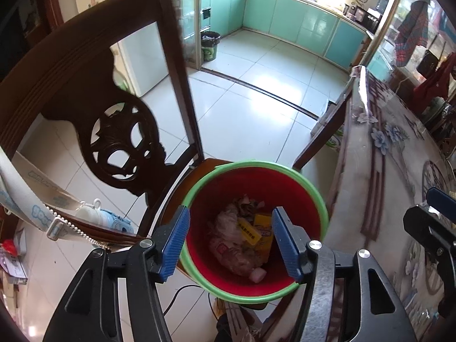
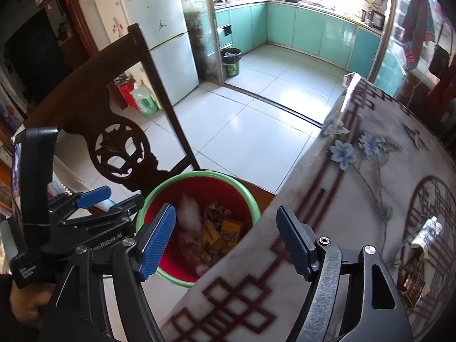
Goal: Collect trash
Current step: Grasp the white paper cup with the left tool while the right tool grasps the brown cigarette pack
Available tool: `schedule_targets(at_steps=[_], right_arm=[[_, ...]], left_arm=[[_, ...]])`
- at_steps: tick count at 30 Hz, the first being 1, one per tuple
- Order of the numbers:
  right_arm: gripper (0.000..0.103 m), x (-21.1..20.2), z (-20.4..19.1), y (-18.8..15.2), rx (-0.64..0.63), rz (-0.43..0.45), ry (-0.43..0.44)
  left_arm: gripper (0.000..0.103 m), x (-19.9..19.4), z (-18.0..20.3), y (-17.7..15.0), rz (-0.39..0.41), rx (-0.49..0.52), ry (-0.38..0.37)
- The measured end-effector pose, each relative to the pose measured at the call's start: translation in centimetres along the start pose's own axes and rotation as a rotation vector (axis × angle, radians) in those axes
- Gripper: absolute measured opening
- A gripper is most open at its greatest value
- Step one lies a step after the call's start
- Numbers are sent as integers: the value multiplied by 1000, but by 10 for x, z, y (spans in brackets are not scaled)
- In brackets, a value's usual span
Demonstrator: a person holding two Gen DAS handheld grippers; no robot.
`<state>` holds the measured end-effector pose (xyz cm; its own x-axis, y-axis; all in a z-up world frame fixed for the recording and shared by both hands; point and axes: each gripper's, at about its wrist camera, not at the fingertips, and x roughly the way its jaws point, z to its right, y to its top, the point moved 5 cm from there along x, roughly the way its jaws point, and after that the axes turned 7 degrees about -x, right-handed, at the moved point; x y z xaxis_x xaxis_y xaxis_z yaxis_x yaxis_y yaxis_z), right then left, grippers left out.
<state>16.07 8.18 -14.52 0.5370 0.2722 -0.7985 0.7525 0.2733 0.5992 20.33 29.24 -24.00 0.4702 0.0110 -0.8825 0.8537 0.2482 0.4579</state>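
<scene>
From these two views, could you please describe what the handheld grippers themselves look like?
Both match: the left gripper and right gripper have black angular frames with silver pivot bolts and blue ribbed pads. In the right wrist view the left gripper's body carries white lettering and an upright black mount. A thin black cable trails beneath.

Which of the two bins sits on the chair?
The red bin with the green rim, holding trash, is on the chair seat. The dark bin stands on the kitchen floor.
</scene>
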Motion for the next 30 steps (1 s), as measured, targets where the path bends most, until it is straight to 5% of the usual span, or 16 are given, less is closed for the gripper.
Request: schedule_targets(at_steps=[7,13,20,28,30], right_arm=[[77,-25,69,-35,35,-9,-123],[80,-40,175,-96,-81,-156,-189],[85,-21,252,-154,-204,-378,-134],[85,2,264,-177,-237,-408,-1],[76,4,267,-183,-237,-404,12]], left_arm=[[60,-16,57,-8,22,101,-55],[60,-27,117,-31,5,173,-113],[60,-41,205,-63,-18,268,-185],[60,-57,307,-86,-19,377,-236],[60,-57,325,-88,-17,389,-231]])
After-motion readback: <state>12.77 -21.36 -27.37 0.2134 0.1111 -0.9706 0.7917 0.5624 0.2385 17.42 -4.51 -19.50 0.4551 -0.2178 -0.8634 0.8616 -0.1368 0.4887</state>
